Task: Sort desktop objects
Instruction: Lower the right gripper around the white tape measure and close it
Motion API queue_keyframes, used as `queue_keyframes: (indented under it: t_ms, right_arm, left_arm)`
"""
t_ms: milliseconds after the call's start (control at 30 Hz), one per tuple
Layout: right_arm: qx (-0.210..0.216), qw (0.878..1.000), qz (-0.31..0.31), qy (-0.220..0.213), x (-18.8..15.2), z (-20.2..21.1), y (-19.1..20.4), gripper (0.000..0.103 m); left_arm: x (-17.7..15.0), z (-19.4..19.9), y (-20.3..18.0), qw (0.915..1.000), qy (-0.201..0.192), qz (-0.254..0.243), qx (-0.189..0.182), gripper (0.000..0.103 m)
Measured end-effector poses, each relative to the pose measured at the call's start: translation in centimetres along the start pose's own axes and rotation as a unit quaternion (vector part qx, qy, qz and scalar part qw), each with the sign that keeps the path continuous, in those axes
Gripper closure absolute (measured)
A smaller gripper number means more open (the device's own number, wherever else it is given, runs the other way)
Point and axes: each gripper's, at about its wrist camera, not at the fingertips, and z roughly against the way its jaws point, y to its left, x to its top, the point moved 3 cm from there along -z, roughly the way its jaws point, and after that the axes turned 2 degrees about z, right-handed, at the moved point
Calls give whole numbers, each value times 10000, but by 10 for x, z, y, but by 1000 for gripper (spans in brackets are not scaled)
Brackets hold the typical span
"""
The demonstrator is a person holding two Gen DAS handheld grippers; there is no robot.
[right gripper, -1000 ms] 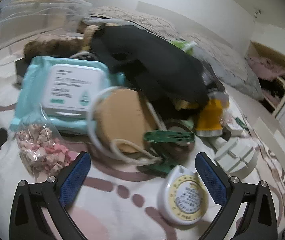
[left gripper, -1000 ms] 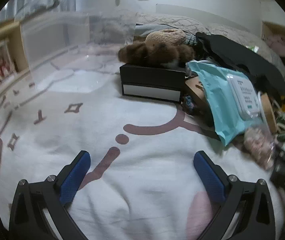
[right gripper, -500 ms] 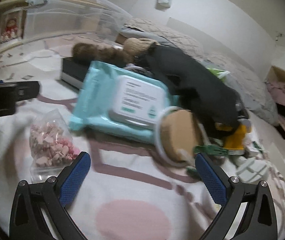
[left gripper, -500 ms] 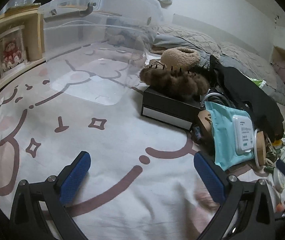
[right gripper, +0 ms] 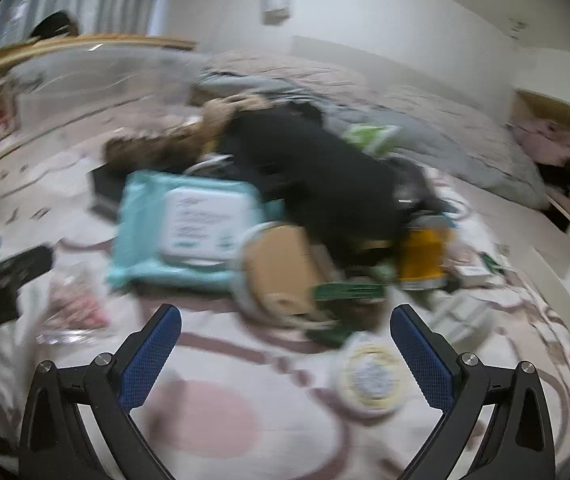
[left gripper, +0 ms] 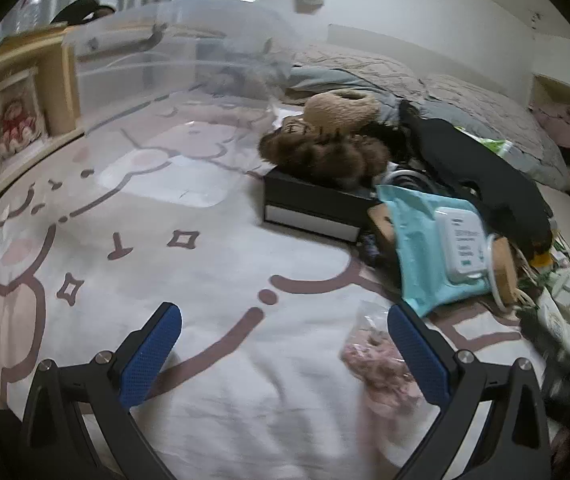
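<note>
A pile of objects lies on a white and pink blanket (left gripper: 213, 272). A teal wet-wipes pack (left gripper: 437, 248) (right gripper: 189, 228), a black box (left gripper: 313, 206) under a brown plush (left gripper: 325, 152), a black cloth (right gripper: 325, 184), a round cork-faced disc (right gripper: 281, 272), a yellow item (right gripper: 423, 256) and a round tape measure (right gripper: 371, 376) show. A clear bag of pink pieces (left gripper: 377, 360) (right gripper: 77, 308) lies by my left gripper's right finger. My left gripper (left gripper: 285, 344) is open and empty above the blanket. My right gripper (right gripper: 285, 344) is open and empty before the pile; its view is blurred.
A large clear plastic bin (left gripper: 165, 92) stands at the back left. A wooden shelf with toy figures (left gripper: 9, 120) runs along the left. A grey quilt (left gripper: 465, 108) lies behind the pile. My left gripper shows at the left edge of the right wrist view (right gripper: 1, 280).
Both views have pulled back and shifted. The left gripper has turned right, bringing the pink bag beside its right finger. The right gripper has swung back right toward the tape measure, blurring its view.
</note>
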Motion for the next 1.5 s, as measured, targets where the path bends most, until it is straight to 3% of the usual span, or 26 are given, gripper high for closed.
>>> queue_keyframes:
  t_ms: [167,300,467,533,633,800,933,1267,1500]
  right_arm:
    - [-289,9965,-757,230,-6,-5,-48,0]
    - [-124,9919,-1205,391,-8,-11,-74,1]
    - [164,9839,-1701,527,-14,-17,-96,39]
    - [166,9798,-1893,627,-17,-22,-103,59]
    - [210,9743,-2106,766,-23,-29,-108,69]
    - [398,9667,-2285,1079,-40,-38,-98,71]
    - [629,9588,-2573,1029,-48,-31,-85,71]
    - [795,9576,-2553,1077,-48,-25,-67,71]
    - [909,9603,-2415,1064,-46,-24,-53,68]
  left_arm:
    - [-1,-1,-7,9999,50,-77,-40,0]
    - [-4,-1,-11,9998,61,-151,-67,0]
    - [-4,-3,-14,9998,96,-158,-68,0]
    - [-4,-4,-14,9998,98,-142,-54,0]
    - [-4,-5,-13,9999,87,-142,-42,0]
    - [-4,-5,-13,9998,98,-131,-72,0]
    - [-8,-4,-13,9996,184,-104,-176,0]
    - [-16,3,-23,9977,292,-203,-576,0]
    - [-29,0,-33,9948,598,-178,-804,0]
